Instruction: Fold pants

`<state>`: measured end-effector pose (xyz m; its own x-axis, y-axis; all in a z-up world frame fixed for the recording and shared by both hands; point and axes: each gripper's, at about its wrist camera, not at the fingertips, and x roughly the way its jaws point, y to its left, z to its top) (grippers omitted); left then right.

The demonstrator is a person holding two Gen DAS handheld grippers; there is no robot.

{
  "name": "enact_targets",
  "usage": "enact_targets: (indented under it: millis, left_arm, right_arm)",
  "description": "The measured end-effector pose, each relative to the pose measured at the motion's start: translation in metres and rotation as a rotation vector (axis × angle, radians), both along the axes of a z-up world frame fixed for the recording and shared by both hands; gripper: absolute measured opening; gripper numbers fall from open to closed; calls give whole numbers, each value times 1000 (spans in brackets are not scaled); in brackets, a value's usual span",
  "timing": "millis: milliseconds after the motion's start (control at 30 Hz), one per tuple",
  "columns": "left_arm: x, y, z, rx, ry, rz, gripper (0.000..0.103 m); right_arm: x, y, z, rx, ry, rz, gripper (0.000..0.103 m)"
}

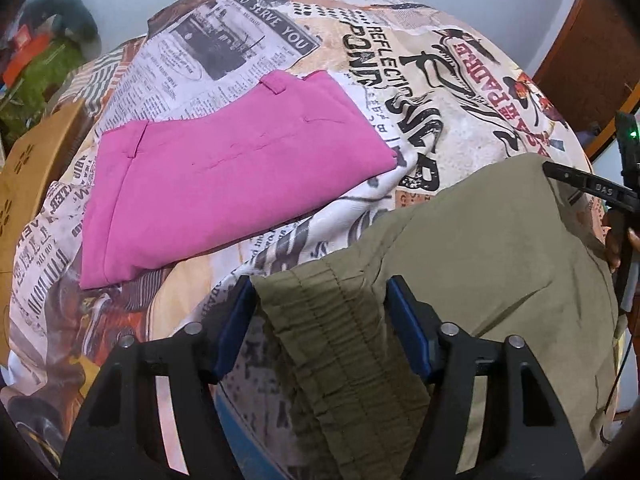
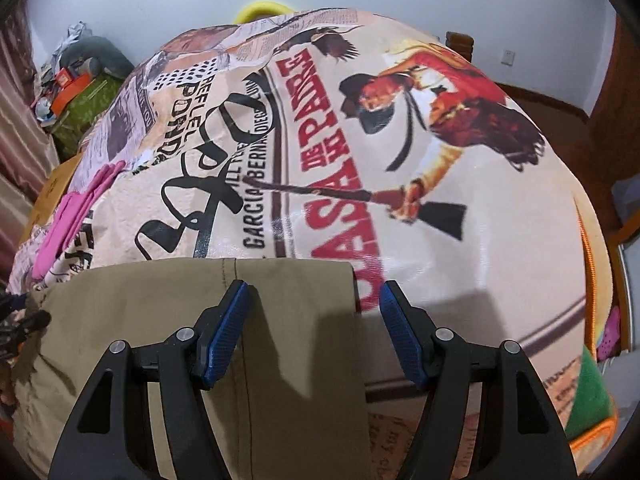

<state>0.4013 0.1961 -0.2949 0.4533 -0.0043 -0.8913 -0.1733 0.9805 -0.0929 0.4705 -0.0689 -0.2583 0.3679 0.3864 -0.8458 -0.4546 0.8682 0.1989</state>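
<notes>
Lying on printed bedspread [image 2: 400,240], olive pants [image 1: 480,248], both claws spread apart

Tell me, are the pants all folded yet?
Not quite. The pink pants look done: folded flat and set aside on the printed bedspread. The olive pants are in hand, lying under both open grippers, the left gripper over the gathered waistband, the right gripper at the other end. They already look doubled over; probably another fold remains.

My left claw [image 1: 320,304] camera looks low and close across the bed [image 1: 460,120]; my right claw [image 2: 312,308] camera faces likewise, both sharing the olive pants [image 1: 480,248] and the pink pants [image 1: 224,176].
</notes>
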Motion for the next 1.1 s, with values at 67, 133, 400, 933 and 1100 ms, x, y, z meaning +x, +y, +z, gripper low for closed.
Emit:
enact_targets:
  millis: [67,133,400,933,1100]
  left_arm:
    - [-1,-3,0,20,-6,-3,62]
    - [-2,-4,1,29,-8,4,60]
    - [-13,-20,13,141,-36,-17,46]
    - [-16,-38,120,231,-242,-20,43]
    - [-26,-46,145,226,-281,-28,43]
  right_arm:
    - [-1,0,-2,43,31,7,43]
    - [0,-2,-3,48,31,-12,34]
    - [-10,-12,17,21,-77,-51,8]
    - [-34,-13,150,68,-390,-86,5]
    - [-55,-25,179,103,-427,-96,5]
